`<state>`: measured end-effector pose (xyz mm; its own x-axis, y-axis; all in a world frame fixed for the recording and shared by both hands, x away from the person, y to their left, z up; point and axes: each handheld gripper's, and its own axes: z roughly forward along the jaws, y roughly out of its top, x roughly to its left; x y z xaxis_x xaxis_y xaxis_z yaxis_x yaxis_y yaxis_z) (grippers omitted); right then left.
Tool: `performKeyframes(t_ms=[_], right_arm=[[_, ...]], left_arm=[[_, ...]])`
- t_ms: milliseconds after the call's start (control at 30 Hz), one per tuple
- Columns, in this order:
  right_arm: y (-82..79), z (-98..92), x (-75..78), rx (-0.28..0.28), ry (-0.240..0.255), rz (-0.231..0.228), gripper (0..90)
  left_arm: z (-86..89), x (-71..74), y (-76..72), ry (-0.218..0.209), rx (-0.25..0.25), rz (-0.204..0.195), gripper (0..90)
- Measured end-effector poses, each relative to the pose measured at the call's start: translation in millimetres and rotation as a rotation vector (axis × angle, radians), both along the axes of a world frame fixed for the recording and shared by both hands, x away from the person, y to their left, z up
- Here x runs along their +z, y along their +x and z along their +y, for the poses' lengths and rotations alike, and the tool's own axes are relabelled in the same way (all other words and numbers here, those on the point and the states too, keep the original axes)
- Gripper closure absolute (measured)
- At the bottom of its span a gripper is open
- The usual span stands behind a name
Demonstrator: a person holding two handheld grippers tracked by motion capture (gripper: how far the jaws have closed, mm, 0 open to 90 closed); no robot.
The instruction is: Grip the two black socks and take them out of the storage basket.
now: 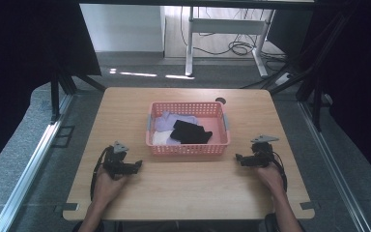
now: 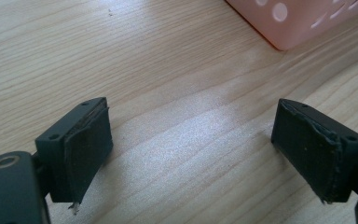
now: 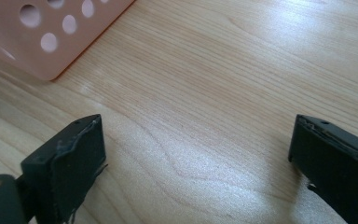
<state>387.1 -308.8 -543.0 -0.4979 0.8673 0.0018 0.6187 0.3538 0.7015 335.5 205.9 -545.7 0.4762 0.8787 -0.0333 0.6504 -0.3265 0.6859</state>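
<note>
Basket [image 1: 188,150] in pink plastic is sitting mid-table, a little toward the far edge, and it is carrying a small heap of cloth: a black piece [image 1: 191,132] lying across the top, a lilac piece [image 1: 175,119] behind it, and a white piece [image 1: 161,138] peeking out at the near left corner. Both hands are resting on the wooden table [image 1: 183,188], one on either side of the basket.

Left gripper [image 1: 136,165] is lying just off the basket's near left corner, pointing inward, and in the left gripper view its jaws are standing wide apart with nothing but bare wood between them; the basket's corner [image 2: 303,23] is showing at the top right. Right gripper [image 1: 238,158] is mirroring that at the near right corner, jaws also spread wide over empty tabletop, with the perforated basket wall [image 3: 51,37] looming at the upper left of its own view.

By my reading, the work is sitting at its starting line: nothing is gripped, and the cloth is looking untouched in the basket. The next move is probably calling for one hand to lift, travel over the rim and come down on the top layer, most likely that black piece, pinching a fold rather than the whole heap. Clearing the rim without nudging the light basket is going to matter.
</note>
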Motion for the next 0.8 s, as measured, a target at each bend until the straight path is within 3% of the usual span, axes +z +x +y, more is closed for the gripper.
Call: performKeyframes(t_ms=[800], right_arm=[[1.7, 2.4, 3.0, -0.015, -0.026, 0.046, 0.1]], left_arm=[[0.0, 0.0, 0.0, 0.000, 0.000, 0.000, 11.9]])
